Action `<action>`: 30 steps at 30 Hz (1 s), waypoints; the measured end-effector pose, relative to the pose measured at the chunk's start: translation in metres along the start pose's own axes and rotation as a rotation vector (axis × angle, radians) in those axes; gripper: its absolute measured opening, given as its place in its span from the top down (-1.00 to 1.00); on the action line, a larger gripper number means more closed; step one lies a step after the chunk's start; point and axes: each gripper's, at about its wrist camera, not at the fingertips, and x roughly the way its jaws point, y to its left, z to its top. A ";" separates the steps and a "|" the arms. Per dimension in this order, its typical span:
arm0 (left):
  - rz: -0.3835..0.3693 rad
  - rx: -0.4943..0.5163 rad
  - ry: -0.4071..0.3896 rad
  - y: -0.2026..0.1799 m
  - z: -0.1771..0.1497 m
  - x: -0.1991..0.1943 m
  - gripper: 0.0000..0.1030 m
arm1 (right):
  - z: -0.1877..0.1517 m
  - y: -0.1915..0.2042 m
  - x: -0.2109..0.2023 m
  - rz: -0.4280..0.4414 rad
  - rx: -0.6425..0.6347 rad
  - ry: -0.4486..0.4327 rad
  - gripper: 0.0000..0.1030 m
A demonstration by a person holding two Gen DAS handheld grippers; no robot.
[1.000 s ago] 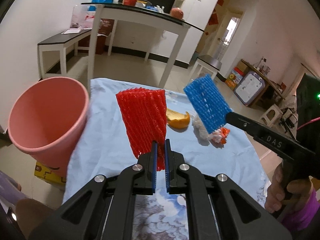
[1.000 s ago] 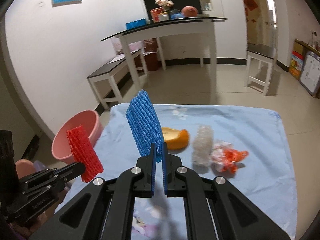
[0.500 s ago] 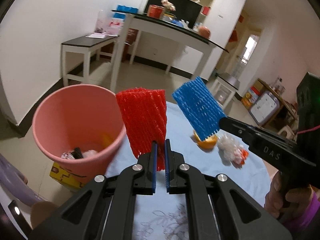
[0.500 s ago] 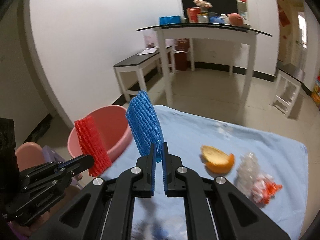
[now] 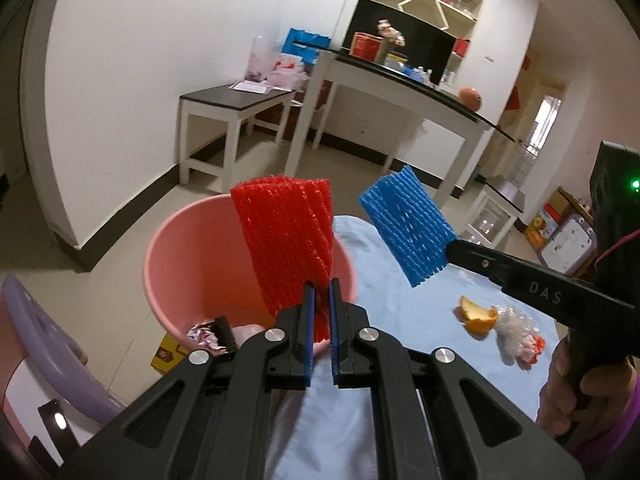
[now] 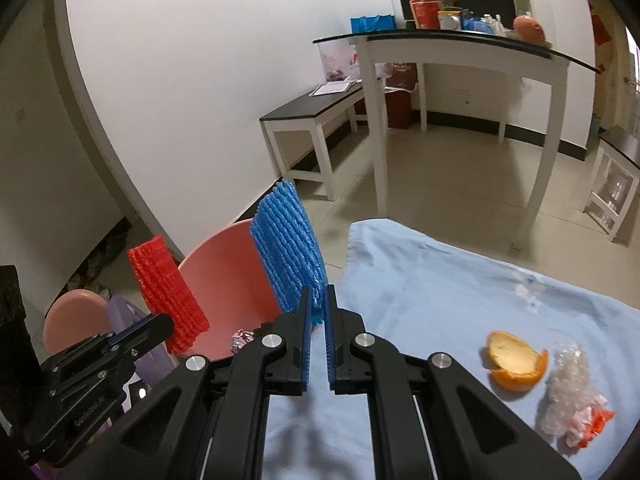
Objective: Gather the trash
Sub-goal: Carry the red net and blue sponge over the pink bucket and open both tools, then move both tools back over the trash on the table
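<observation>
Trash is filling both my claws: my left gripper [image 5: 320, 286] is pinching the lower edge of a red foam mesh fruit sleeve [image 5: 290, 240], which is standing upright above its tips, and my right gripper [image 6: 318, 294] is clenching a blue foam mesh fruit sleeve [image 6: 290, 252] the same way. In the left wrist view the red sleeve is showing in front of the open mouth of a round pink plastic bucket [image 5: 168, 248], while the blue sleeve is sticking out over the near edge of the light blue cloth-covered table [image 5: 400, 300], just to the right of the bucket. The bucket is sitting just beside the table's left edge, and crumpled foil wrappers [image 5: 202, 336] and a dark scrap are lying at its bottom. In the right wrist view the red sleeve is hanging left of the blue one, in front of the bucket rim.

Farther right on the cloth, a curled piece of orange peel [image 6: 514, 366] is resting with its pale inside up, touching or nearly touching a crumpled clear plastic wrapper with orange-and-white print [image 6: 570, 400]. My right hand [image 5: 576, 388] is gripping the handle at the frame edge. Behind the table a white-legged, dark-topped side table [image 6: 452, 48] and a low bench [image 5: 236, 100] are standing by the wall.
</observation>
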 end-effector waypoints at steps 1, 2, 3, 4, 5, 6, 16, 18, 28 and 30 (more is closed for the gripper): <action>0.007 -0.005 0.004 0.003 0.000 0.002 0.88 | 0.001 0.003 0.006 0.003 -0.003 0.009 0.89; 0.012 -0.012 0.011 0.007 -0.001 0.005 0.88 | 0.002 0.005 0.011 0.005 -0.006 0.018 0.89; 0.017 -0.018 0.018 0.011 -0.001 0.008 0.88 | 0.002 0.008 0.019 0.010 -0.007 0.032 0.89; 0.022 -0.023 0.022 0.014 -0.001 0.010 0.88 | 0.003 0.010 0.023 0.016 -0.006 0.041 0.89; 0.026 -0.026 0.025 0.016 -0.001 0.013 0.88 | 0.003 0.012 0.028 0.019 -0.006 0.049 0.89; 0.029 -0.029 0.029 0.019 -0.002 0.015 0.88 | 0.004 0.015 0.034 0.020 -0.009 0.055 0.89; 0.058 -0.046 0.072 0.039 -0.006 0.032 0.88 | -0.002 0.030 0.070 0.023 -0.011 0.109 0.88; 0.060 -0.046 0.077 0.038 -0.006 0.035 0.88 | -0.004 0.032 0.075 0.021 -0.010 0.119 0.87; 0.071 -0.076 0.103 0.044 -0.004 0.046 0.35 | -0.006 0.028 0.090 0.031 0.006 0.144 0.61; 0.068 -0.089 0.101 0.046 -0.003 0.045 0.29 | -0.007 0.027 0.090 0.031 0.008 0.143 0.38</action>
